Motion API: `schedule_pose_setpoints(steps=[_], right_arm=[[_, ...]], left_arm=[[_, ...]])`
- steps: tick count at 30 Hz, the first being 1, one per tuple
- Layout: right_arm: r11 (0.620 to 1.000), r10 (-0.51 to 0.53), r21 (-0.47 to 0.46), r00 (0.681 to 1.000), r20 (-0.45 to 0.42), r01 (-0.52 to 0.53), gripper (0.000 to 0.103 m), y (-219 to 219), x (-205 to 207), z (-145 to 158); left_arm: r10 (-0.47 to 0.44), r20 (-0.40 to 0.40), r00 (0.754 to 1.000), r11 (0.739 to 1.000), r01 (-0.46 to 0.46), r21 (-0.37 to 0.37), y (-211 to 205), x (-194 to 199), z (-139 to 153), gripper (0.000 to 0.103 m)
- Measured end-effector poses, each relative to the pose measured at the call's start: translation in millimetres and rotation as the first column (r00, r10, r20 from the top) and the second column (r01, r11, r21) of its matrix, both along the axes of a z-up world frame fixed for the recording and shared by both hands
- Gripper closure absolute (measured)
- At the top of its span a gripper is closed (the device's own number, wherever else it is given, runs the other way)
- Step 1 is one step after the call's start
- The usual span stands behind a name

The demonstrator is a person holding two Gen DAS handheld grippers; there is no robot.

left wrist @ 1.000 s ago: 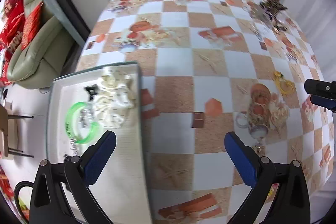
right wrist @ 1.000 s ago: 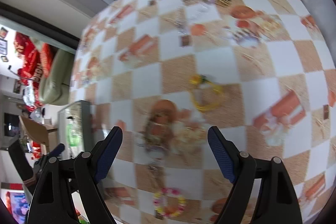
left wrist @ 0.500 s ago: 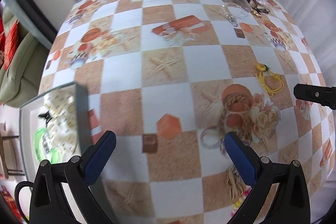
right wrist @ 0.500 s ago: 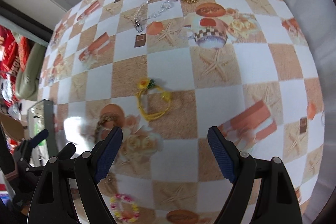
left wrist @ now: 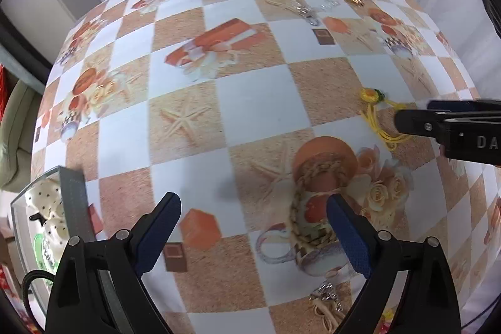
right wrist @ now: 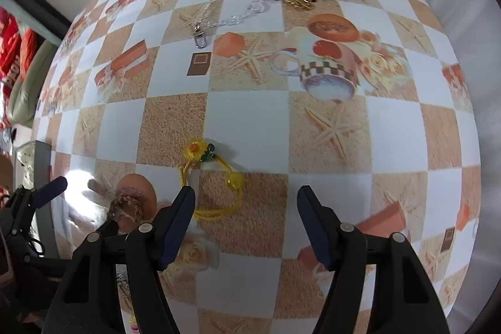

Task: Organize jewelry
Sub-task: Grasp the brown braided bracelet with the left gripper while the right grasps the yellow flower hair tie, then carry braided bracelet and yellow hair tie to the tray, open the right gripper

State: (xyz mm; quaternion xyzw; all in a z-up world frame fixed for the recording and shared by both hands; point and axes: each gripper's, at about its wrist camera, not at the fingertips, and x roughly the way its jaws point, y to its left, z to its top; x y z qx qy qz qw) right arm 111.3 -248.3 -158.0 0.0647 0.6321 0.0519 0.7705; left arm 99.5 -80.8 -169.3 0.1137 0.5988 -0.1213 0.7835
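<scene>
Between my left gripper's (left wrist: 253, 227) wide-open, empty fingers lies bare cloth; the braided band (left wrist: 297, 208) sits just inside the right finger, so I should shift right to centre it. The tray (left wrist: 72, 193) waits at far left.

Ahead of my right gripper (right wrist: 245, 208), also wide open and empty, the yellow band (right wrist: 216, 187) lies by the left finger. I judge I should nudge left, drop low, and close across the thin loop, not the flower.
</scene>
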Motion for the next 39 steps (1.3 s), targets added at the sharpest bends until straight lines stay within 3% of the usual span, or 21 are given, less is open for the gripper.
schedule_pose_setpoints(steps=[1,6,9,13,15,17,18,23,31,39], right_arm=[[1.0,0.01,-0.008,1.0,0.001,-0.01,0.037,2,1,-1],[0.995,0.071,-0.073,0.997,0.022,-0.069,0.043,13,4,-3],[0.988,0.105,-0.115,0.994,0.028,-0.101,0.044,20,2,-4],[0.98,0.143,-0.146,0.989,0.044,-0.135,0.049,25,-1,-4],[0.98,0.143,-0.144,0.989,0.046,-0.135,0.058,26,-1,-3],[0.979,0.156,-0.142,0.987,0.049,-0.147,0.082,28,0,-2],[0.978,0.16,-0.141,0.986,0.05,-0.151,0.089,29,0,-1],[0.994,0.088,-0.074,0.995,0.054,-0.084,0.089,21,-1,1],[0.996,-0.046,0.078,0.998,0.048,0.042,0.089,-12,-13,17],[0.989,-0.086,0.123,0.995,0.052,0.079,0.089,-15,-33,41]], left_arm=[[-0.007,-0.006,1.0,1.0,0.007,0.007,-3,0,-2,0.015],[-0.019,-0.014,1.0,1.0,0.02,0.017,-10,1,-8,0.016],[-0.03,-0.017,0.999,1.0,0.03,0.001,-13,0,-6,0.026],[-0.063,-0.025,0.998,0.998,0.062,-0.023,-21,-4,-3,0.048],[-0.087,-0.028,0.996,0.996,0.086,-0.031,-26,-6,-2,0.061],[-0.103,-0.029,0.994,0.994,0.102,-0.038,-31,-8,-1,0.091],[-0.107,-0.031,0.994,0.994,0.106,-0.038,-33,-8,-1,0.093],[-0.073,-0.039,0.997,0.992,0.068,-0.109,-25,-9,7,0.093],[-0.019,-0.009,1.0,0.989,0.017,-0.146,-2,-9,31,0.093],[0.03,0.017,0.999,0.985,-0.026,-0.17,17,-20,57,0.093]])
